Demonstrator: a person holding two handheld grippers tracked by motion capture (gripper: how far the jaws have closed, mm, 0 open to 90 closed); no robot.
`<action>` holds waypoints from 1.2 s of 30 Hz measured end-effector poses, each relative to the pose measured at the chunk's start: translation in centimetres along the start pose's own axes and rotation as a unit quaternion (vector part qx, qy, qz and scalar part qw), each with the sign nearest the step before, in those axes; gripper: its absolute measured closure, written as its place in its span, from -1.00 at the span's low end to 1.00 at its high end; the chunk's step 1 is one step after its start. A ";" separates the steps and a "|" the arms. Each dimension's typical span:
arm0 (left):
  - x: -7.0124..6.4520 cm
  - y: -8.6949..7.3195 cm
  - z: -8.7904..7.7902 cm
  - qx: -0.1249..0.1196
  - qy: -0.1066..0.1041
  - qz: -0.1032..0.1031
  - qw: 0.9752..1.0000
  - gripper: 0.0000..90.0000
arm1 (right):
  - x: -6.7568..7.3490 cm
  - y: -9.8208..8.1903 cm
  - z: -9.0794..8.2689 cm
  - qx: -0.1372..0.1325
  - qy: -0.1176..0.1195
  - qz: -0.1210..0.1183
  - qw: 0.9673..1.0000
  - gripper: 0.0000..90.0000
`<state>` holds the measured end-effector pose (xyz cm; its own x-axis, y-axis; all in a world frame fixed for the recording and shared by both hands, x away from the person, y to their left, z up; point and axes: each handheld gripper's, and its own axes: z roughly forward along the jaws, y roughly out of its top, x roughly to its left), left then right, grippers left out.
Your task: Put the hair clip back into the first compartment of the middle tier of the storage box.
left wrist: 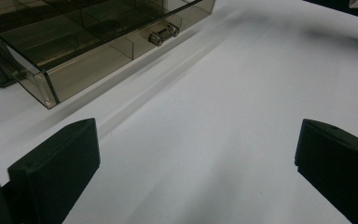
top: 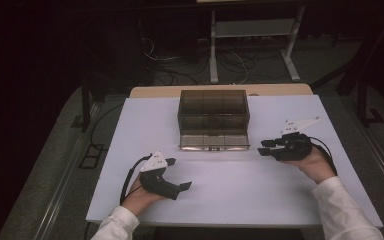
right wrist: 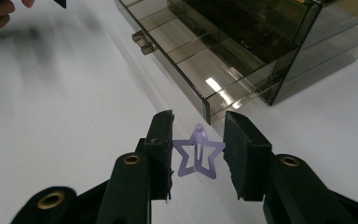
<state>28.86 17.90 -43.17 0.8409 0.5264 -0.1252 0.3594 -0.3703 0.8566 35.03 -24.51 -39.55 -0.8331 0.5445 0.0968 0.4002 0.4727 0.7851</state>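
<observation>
While the right gripper [right wrist: 198, 156] pinches it by two points, the star clip [right wrist: 197, 157] rates light, thin, stiff, slippery.

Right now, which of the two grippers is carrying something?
The right gripper is: a purple star-shaped hair clip sits between its jaws, near the open drawer of the smoky box. The left gripper has wide-open jaws over bare white table.
</observation>
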 end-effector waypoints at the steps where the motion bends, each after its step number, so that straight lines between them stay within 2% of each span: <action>1: 0.0 0.0 0.0 0.000 0.000 0.000 1.000 -1.00 | 0.0 0.1 0.1 0.000 0.002 -0.002 1.000 0.40; 25: -0.1 0.0 0.0 0.000 0.000 0.001 1.000 -1.00 | 0.9 3.4 2.4 -0.016 0.017 -0.017 1.000 0.40; 36: -0.1 0.0 0.0 0.002 0.000 0.004 1.000 -1.00 | 1.1 4.4 3.7 -0.015 0.016 -0.021 1.000 0.40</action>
<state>28.79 17.80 -43.17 0.8431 0.5245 -0.1186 0.3552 -0.3776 0.8551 37.29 -19.27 -38.28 -0.8608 0.5023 0.0825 0.3535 0.4733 0.8068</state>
